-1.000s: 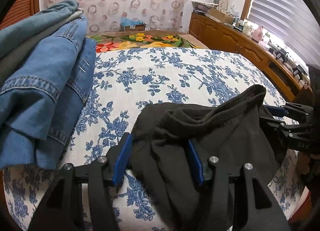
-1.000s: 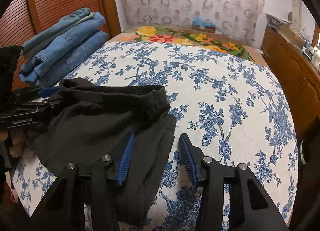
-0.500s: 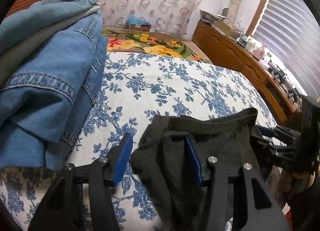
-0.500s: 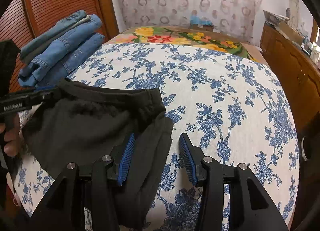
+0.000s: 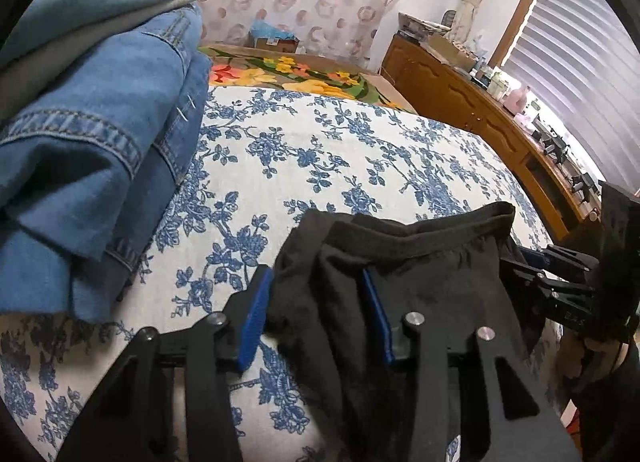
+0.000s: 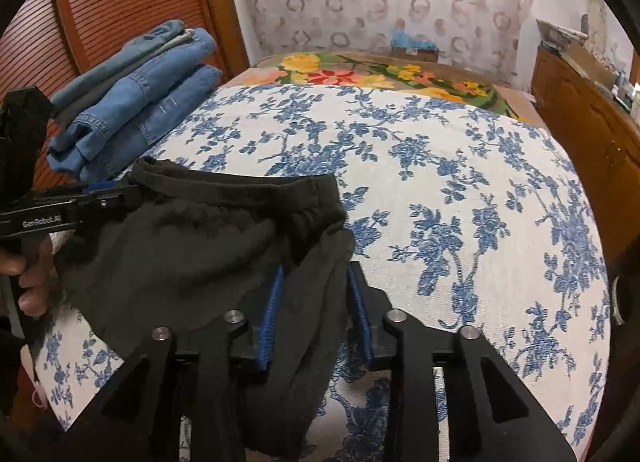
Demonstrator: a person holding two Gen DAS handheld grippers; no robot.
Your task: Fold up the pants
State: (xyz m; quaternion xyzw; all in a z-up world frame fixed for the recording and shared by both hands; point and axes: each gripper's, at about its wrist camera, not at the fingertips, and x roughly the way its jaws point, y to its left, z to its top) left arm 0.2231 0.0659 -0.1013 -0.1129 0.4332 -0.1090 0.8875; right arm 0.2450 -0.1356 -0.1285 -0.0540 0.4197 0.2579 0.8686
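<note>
Black pants (image 5: pixel 432 262) lie bunched at the near edge of the bed, waistband away from me; they also show in the right wrist view (image 6: pixel 208 238). My left gripper (image 5: pixel 316 314) straddles the pants' left edge with its jaws apart, fabric between the blue pads. My right gripper (image 6: pixel 316 314) has its jaws closed in around a thick fold at the pants' right edge. Each gripper shows in the other's view, the right one (image 5: pixel 560 282) and the left one (image 6: pixel 80 206), both at the fabric's edges.
A stack of folded blue jeans (image 5: pixel 92 134) sits on the bed's left side, also seen in the right wrist view (image 6: pixel 140 94). The blue floral bedspread (image 6: pixel 440 182) stretches ahead. A wooden cabinet (image 5: pixel 480 110) with clutter runs along the right wall.
The right gripper's jaws have narrowed around the pants' right fold. The left gripper has moved forward and left, closer to the jeans stack, with fabric now between its pads.
</note>
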